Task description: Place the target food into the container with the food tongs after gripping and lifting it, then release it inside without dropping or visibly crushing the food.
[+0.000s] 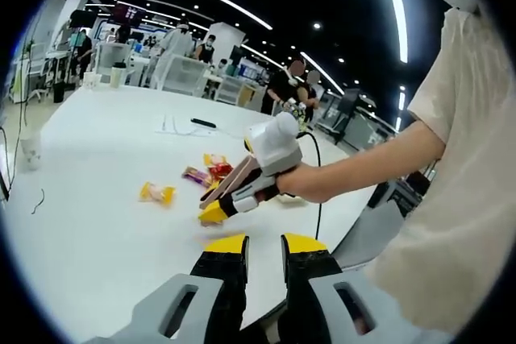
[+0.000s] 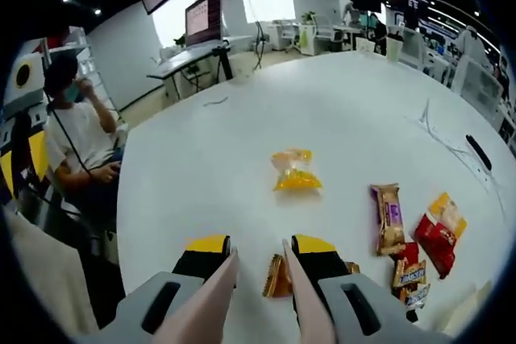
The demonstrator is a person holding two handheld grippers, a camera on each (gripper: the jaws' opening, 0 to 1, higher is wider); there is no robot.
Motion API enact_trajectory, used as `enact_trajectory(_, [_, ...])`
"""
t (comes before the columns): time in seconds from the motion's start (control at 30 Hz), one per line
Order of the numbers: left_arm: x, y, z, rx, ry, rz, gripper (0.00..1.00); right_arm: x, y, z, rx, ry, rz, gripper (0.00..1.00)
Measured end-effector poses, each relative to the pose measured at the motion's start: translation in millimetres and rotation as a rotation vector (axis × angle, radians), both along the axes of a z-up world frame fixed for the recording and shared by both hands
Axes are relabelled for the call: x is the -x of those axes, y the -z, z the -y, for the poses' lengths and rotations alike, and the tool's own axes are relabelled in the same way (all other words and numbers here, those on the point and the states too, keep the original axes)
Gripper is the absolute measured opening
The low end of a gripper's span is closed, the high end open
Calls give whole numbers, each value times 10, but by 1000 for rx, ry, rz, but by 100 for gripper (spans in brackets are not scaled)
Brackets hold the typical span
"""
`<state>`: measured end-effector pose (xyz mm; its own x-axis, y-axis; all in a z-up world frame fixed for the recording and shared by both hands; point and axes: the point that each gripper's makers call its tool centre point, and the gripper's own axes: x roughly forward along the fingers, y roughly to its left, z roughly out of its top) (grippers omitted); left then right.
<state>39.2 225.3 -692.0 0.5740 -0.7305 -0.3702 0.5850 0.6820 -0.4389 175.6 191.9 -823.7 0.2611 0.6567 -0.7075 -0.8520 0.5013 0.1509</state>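
White table (image 2: 242,142) fills both views, snack packets scattered on it. Right gripper view: right gripper (image 2: 260,267) low over the table, jaws gripping pink tongs (image 2: 214,300) whose two arms run forward with a gap between their tips; a small gold-brown packet (image 2: 277,276) lies on the table right between the tong tips, can't tell if touched. Yellow packet (image 2: 295,171) sits further ahead, well apart. To the right a tan-and-purple bar (image 2: 389,217), red packet (image 2: 435,235) and a couple more small packets near it. Left gripper view: left gripper (image 1: 264,246) jaws slightly apart, nothing between them, hovering near the table edge. Ahead of it the person's hand (image 1: 302,181) holds the right gripper with tongs pointed down at the packet cluster (image 1: 211,171). Container not seen
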Motion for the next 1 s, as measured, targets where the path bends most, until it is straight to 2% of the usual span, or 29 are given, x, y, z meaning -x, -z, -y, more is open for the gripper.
enact_trajectory(0.37, [-53, 15, 50, 2, 2, -5, 15, 35, 73, 42, -1, 7, -21, 30])
enact_trajectory(0.47, [-63, 16, 68, 4, 11, -3, 15, 84, 69, 56, 15, -2, 2, 30])
enact_trajectory(1.0, [-58, -13, 60, -2, 30, 9, 16, 186, 76, 216, 27, 33, 0, 30])
